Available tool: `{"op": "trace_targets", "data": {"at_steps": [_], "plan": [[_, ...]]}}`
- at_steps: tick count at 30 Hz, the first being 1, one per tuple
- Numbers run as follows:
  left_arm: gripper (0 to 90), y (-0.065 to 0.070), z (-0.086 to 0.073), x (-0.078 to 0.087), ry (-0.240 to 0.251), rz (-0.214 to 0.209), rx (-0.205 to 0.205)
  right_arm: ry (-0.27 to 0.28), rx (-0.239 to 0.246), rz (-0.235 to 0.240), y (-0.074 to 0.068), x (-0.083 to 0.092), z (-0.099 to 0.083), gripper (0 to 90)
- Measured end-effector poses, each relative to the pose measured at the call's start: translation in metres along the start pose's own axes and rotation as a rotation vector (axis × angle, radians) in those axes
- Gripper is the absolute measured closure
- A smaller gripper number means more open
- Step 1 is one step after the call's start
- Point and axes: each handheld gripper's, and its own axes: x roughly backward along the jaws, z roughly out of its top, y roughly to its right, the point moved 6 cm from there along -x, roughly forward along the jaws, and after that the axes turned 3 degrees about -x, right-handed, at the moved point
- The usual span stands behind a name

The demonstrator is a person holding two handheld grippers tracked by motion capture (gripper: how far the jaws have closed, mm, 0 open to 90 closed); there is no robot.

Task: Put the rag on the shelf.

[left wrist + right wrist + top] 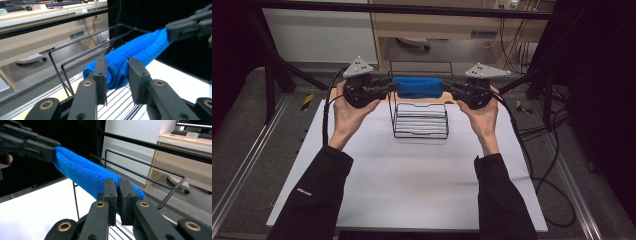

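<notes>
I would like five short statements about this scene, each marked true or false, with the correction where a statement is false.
1. The blue cloth is held at both ends, one end by the left tongs and one by the right tongs. True.
2. The cloth lies flat on the white table. False: it is held up in the air above the wire rack.
3. The wire rack is black. True.
4. The cloth is red. False: it is blue.
5. The person wears dark sleeves. True.
</notes>
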Motion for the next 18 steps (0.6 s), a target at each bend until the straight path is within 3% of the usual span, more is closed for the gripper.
{"op": "trace_targets", "data": {"at_steps": [5, 8, 12, 18], "plan": [[69.7, -0.004, 0.01, 0.007, 0.026, 0.008, 0.014, -0.01, 0.006, 0.001, -0.001, -0.001, -0.003, 86.0], [76.4, -0.005, 0.011, 0.006, 0.011, 0.008, 0.027, -0.012, 0.016, 0.001, -0.002, -0.002, -0.004, 86.0], [88.6, -0.001, 0.005, -0.002, -0.04, -0.028, 0.031, -0.014, 0.015, 0.001, -0.002, -0.002, -0.005, 85.8], [89.9, 0.005, -0.01, -0.014, -0.132, -0.064, 0.006, -0.025, 0.02, 0.008, -0.001, -0.003, -0.01, 85.0]]}}
